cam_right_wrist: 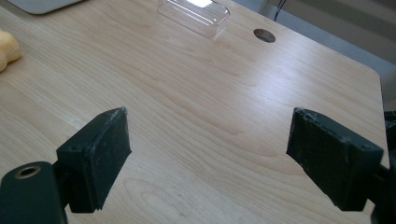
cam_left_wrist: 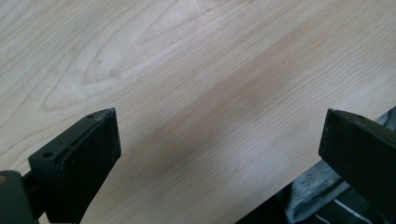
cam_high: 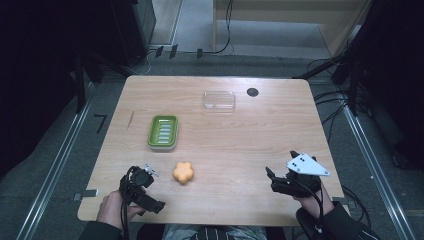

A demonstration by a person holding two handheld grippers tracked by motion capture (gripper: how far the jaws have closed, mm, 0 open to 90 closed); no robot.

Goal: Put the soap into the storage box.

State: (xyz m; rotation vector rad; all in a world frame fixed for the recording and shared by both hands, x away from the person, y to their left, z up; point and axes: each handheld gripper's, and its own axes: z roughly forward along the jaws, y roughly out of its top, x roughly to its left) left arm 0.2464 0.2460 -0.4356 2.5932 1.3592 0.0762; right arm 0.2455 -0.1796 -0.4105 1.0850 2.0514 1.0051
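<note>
An orange flower-shaped soap (cam_high: pixel 183 172) lies on the wooden table (cam_high: pixel 240 135), near the front and left of centre. Its edge also shows in the right gripper view as the soap (cam_right_wrist: pixel 7 49) at far left. A green soap dish (cam_high: pixel 162 131) stands just behind it. My left gripper (cam_high: pixel 149 192) rests at the front left, a little left of the soap, open with only bare wood between its jaws (cam_left_wrist: pixel 219 126). At the front right my right gripper (cam_high: pixel 281 163) is open too, aimed across the table (cam_right_wrist: pixel 210 121), and holds nothing.
A clear plastic box (cam_high: pixel 219 100) sits at the back centre, also seen as the clear box (cam_right_wrist: pixel 196 14). A round hole (cam_high: pixel 252 92) in the tabletop is just right of it. The table's near edge and the person's clothing (cam_left_wrist: pixel 322 196) lie close to the left gripper.
</note>
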